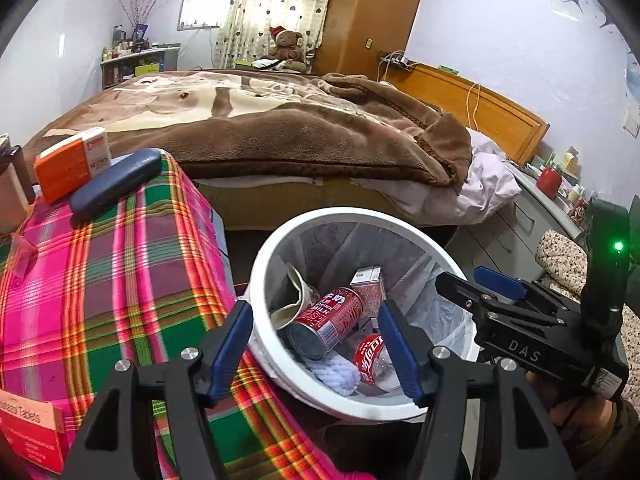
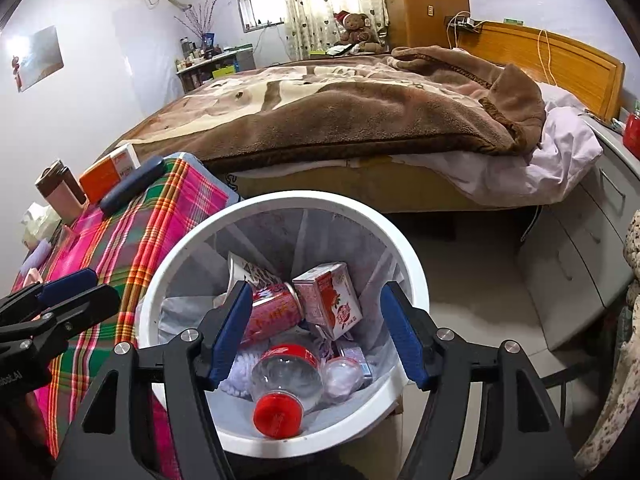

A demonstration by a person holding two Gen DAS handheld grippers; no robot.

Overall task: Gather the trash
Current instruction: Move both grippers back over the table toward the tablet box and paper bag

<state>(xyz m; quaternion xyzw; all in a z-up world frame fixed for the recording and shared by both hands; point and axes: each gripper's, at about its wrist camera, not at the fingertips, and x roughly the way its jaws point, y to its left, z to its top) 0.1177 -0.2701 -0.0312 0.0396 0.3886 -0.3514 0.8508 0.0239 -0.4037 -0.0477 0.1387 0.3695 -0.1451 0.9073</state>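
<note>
A white trash bin point(image 2: 192, 240) with a thin liner stands on the floor beside the table. Inside lie a red milk can point(image 1: 332, 320), a torn paper cup point(image 1: 296, 296), a pink carton point(image 2: 328, 300), a clear bottle with a red cap point(image 2: 280, 384) and a white knitted cloth point(image 1: 336, 372). My left gripper point(image 1: 316, 348) hangs open over the bin's near-left rim, nothing between its blue pads. My right gripper point(image 2: 318, 336) is open above the bin's mouth, empty, with the trash well below it. In the left wrist view the right gripper point(image 1: 464, 280) shows over the bin's right rim.
A table under a pink and green plaid cloth point(image 1: 120, 280) sits left of the bin, holding an orange box point(image 1: 68, 164), a dark blue case point(image 1: 116, 184) and a red tablet box point(image 1: 28, 436). A bed with a brown blanket point(image 2: 340, 120) lies behind. Grey drawers point(image 2: 580, 240) stand right.
</note>
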